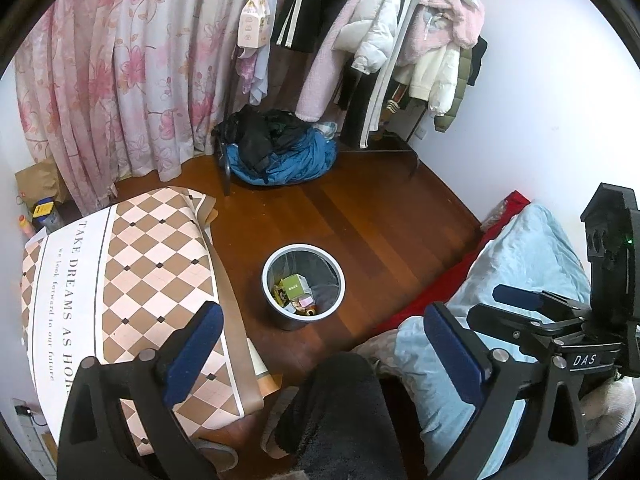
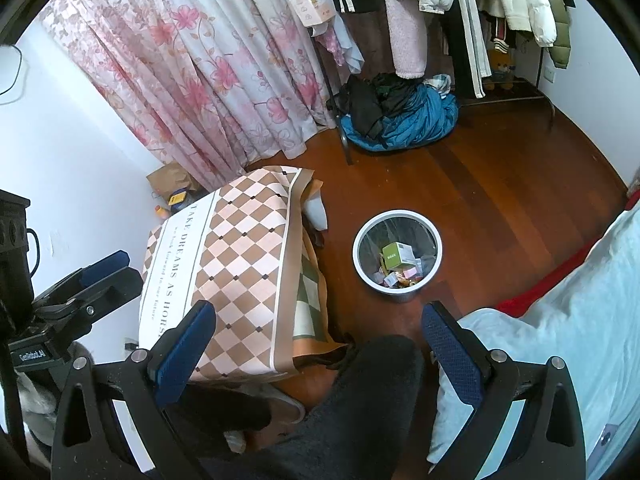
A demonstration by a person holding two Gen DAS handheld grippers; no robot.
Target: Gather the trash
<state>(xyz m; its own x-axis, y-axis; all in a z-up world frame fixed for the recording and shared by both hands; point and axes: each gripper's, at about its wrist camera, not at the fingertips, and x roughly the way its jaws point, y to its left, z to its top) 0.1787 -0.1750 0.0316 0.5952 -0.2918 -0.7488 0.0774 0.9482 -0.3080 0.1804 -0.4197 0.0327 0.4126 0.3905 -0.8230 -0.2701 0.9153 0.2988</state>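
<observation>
Left gripper (image 1: 320,344) and right gripper (image 2: 318,340): jaws spread wide, empty. Wastebasket (image 1: 267,280) on wood floor (image 1: 360,216), beside checkered tablecloth (image 1: 160,264); green carton (image 1: 295,285) and wrappers inside. Risk: careless grab at thin rim could tip bin, spilling trash.

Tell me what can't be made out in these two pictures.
- Trash bin bottom: both views, buried under packaging.
- Green box print: too small.
- Under the checkered cloth: covered, both views.
- Clothes rack top: cut off by the edge.
</observation>
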